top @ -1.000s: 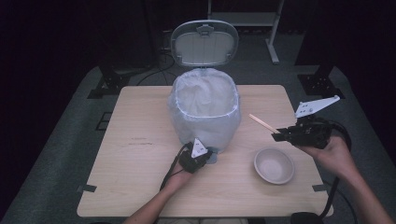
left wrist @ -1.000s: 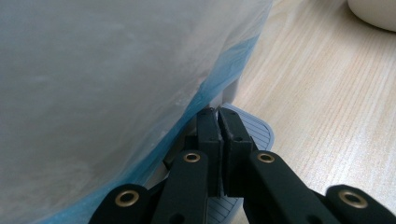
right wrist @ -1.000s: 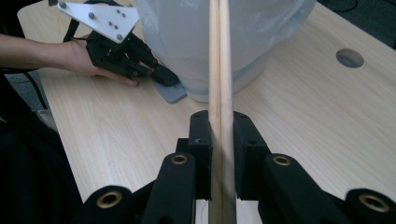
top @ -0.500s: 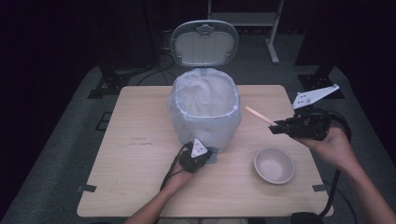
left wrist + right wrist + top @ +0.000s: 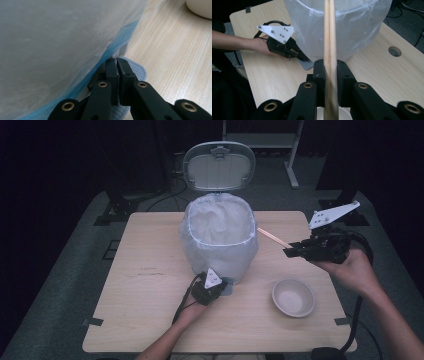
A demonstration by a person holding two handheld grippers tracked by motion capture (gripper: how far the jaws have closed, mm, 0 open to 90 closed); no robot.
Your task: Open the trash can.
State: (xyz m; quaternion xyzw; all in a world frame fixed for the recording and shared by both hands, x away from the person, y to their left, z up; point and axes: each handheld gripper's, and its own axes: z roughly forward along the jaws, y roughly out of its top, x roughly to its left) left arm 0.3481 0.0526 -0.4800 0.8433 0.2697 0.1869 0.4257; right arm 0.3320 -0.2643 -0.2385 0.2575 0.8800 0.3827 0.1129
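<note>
A pedal bin [image 5: 220, 237] lined with a translucent bag stands mid-table, its lid [image 5: 219, 166] raised. My left gripper [image 5: 216, 292] is shut with nothing between its jaws; its tips [image 5: 117, 62] rest on the grey foot pedal [image 5: 138, 71] at the bin's base. My right gripper [image 5: 291, 252] hovers to the right of the bin, shut on a pair of wooden chopsticks [image 5: 272, 237]. The chopsticks [image 5: 329, 32] point at the bin's rim, in the air above the table. In the right gripper view the left gripper [image 5: 305, 59] sits on the pedal.
A pale empty bowl [image 5: 293, 297] sits on the wooden table [image 5: 150, 285] at the front right, below the right hand. A cable hole [image 5: 394, 51] is in the tabletop. Dark floor, cables and stands surround the table.
The right hand has risen with the chopsticks, whose tips now sit higher and closer to the bin's rim. The left gripper has stayed on the pedal.
</note>
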